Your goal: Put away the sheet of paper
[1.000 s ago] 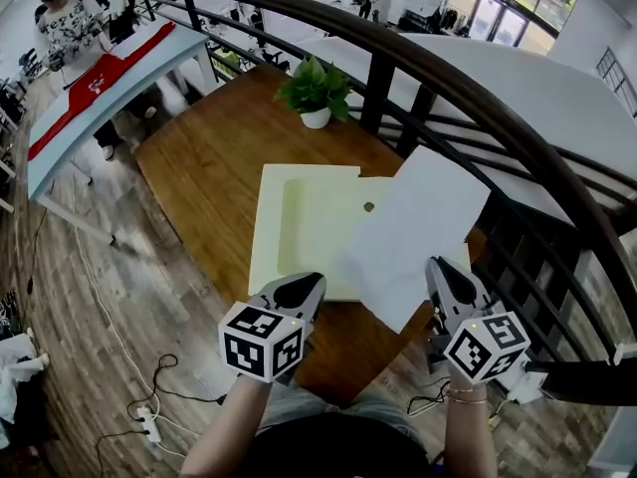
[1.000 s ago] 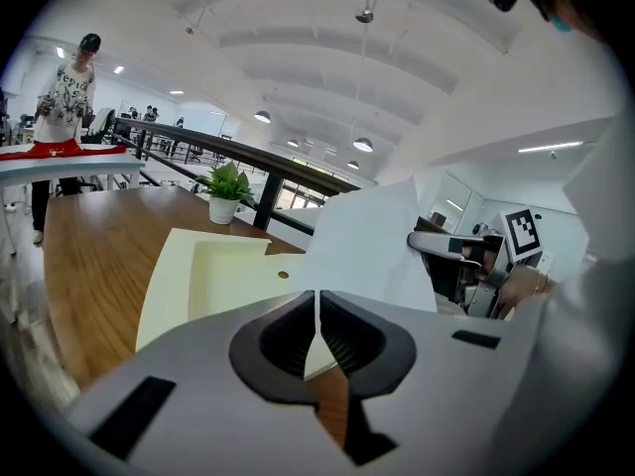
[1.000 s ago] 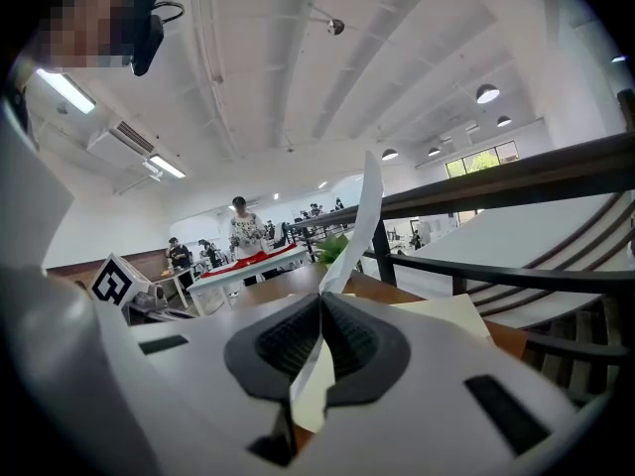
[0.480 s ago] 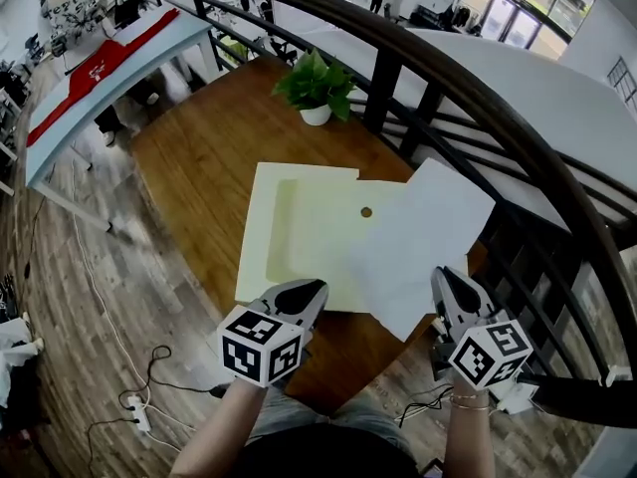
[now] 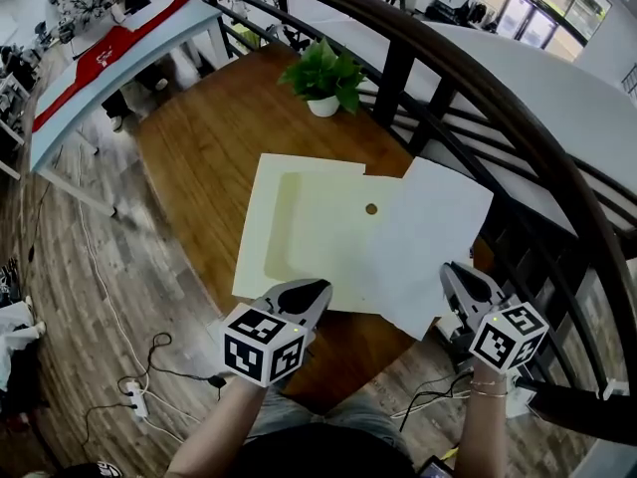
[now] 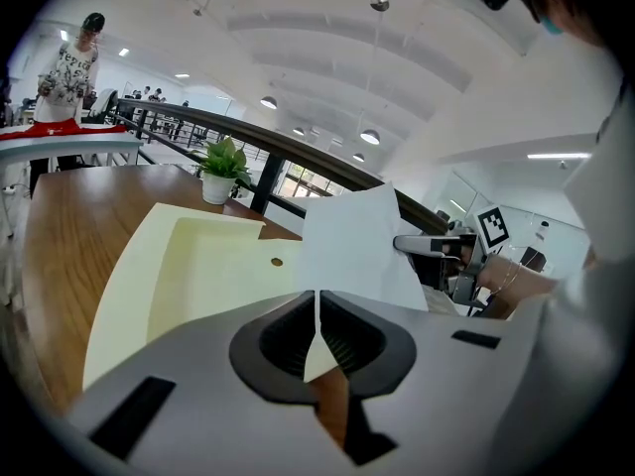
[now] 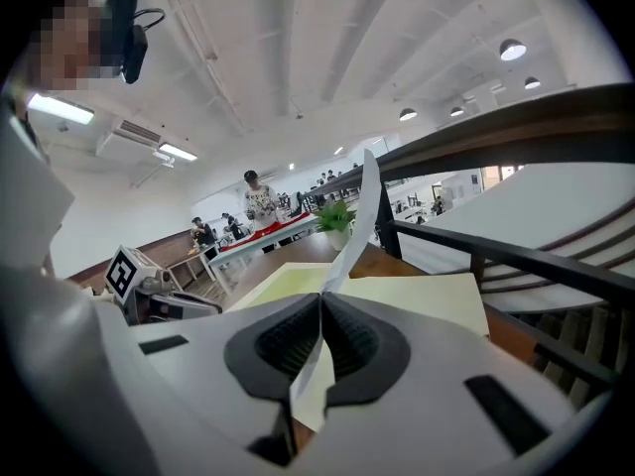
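A white sheet of paper [image 5: 430, 242] hangs over the right half of an open pale yellow folder [image 5: 299, 235] on the wooden table [image 5: 204, 137]. My right gripper [image 5: 455, 269] is shut on the sheet's near right edge. In the right gripper view the sheet [image 7: 361, 216] rises upright out of the closed jaws [image 7: 320, 307]. My left gripper [image 5: 309, 290] is at the folder's near edge, shut on a thin pale yellow edge of it [image 6: 317, 350]. The left gripper view shows the folder [image 6: 189, 266], the sheet [image 6: 355, 246] and the right gripper [image 6: 437, 251] beyond.
A small potted plant [image 5: 323, 76] stands at the table's far end. A dark curved railing [image 5: 518, 118] runs along the table's right side. A person stands at a long table with a red cloth [image 5: 100, 58] at far left. Cables and a power strip [image 5: 134, 401] lie on the floor.
Both grippers keep their holds. The right gripper and the sheet have shifted slightly to the right, and the view has tilted a little.
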Action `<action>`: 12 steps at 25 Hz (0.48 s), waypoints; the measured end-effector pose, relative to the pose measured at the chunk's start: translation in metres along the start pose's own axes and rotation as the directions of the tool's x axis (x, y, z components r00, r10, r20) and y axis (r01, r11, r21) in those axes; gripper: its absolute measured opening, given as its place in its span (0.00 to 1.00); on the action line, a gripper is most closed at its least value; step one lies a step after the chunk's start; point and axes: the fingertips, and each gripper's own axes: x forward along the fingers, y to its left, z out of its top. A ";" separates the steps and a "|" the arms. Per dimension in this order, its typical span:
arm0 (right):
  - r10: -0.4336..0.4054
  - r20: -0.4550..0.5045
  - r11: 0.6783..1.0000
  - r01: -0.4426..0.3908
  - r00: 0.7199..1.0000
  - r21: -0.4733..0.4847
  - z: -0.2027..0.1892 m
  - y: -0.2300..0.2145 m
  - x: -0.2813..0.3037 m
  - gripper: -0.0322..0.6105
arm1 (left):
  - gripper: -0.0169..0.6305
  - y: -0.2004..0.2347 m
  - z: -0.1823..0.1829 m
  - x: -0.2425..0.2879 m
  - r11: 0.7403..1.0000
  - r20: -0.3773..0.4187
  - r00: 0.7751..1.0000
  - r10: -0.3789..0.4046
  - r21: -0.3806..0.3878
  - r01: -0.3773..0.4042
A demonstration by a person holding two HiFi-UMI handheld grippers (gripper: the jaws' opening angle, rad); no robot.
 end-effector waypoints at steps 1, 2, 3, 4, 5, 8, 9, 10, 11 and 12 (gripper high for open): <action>0.008 -0.007 1.000 -0.008 1.000 0.021 -0.002 -0.003 0.001 0.10 | 0.07 0.000 -0.001 0.000 1.000 -0.004 1.000 0.001 -0.002 -0.001; 0.017 -0.016 0.999 -0.016 1.000 0.040 -0.004 -0.006 0.002 0.10 | 0.07 0.000 -0.002 0.001 1.000 -0.009 1.000 0.000 -0.003 0.000; 0.026 -0.030 0.998 -0.025 0.999 0.055 -0.008 -0.008 0.004 0.10 | 0.07 -0.001 -0.003 0.001 1.000 -0.014 1.000 -0.001 -0.003 0.000; 0.037 -0.047 0.997 -0.034 0.998 0.064 -0.012 -0.010 0.006 0.10 | 0.07 -0.001 -0.004 0.003 1.000 -0.020 1.000 -0.001 -0.004 0.001; 0.049 -0.066 0.997 -0.045 0.997 0.068 -0.016 -0.012 0.008 0.10 | 0.07 -0.001 -0.006 0.004 1.000 -0.024 1.000 -0.001 -0.005 0.001; 0.072 -0.110 0.996 -0.065 0.991 0.066 -0.027 -0.015 0.014 0.10 | 0.07 -0.001 -0.009 0.007 1.000 -0.035 0.999 0.002 -0.012 -0.003; 0.077 -0.118 0.995 -0.070 0.990 0.066 -0.030 -0.016 0.016 0.10 | 0.07 -0.001 -0.010 0.007 1.000 -0.038 0.999 0.004 -0.014 -0.004; 0.081 -0.124 0.995 -0.073 0.989 0.067 -0.031 -0.017 0.017 0.10 | 0.07 -0.001 -0.012 0.007 1.000 -0.042 0.999 0.005 -0.017 -0.006; 0.084 -0.129 0.995 -0.075 0.988 0.068 -0.033 -0.018 0.018 0.10 | 0.07 -0.002 -0.013 0.007 1.000 -0.045 0.999 0.007 -0.019 -0.008; 0.086 -0.135 0.995 -0.077 0.987 0.068 -0.034 -0.019 0.019 0.10 | 0.07 -0.002 -0.015 0.006 1.000 -0.048 0.999 0.009 -0.022 -0.010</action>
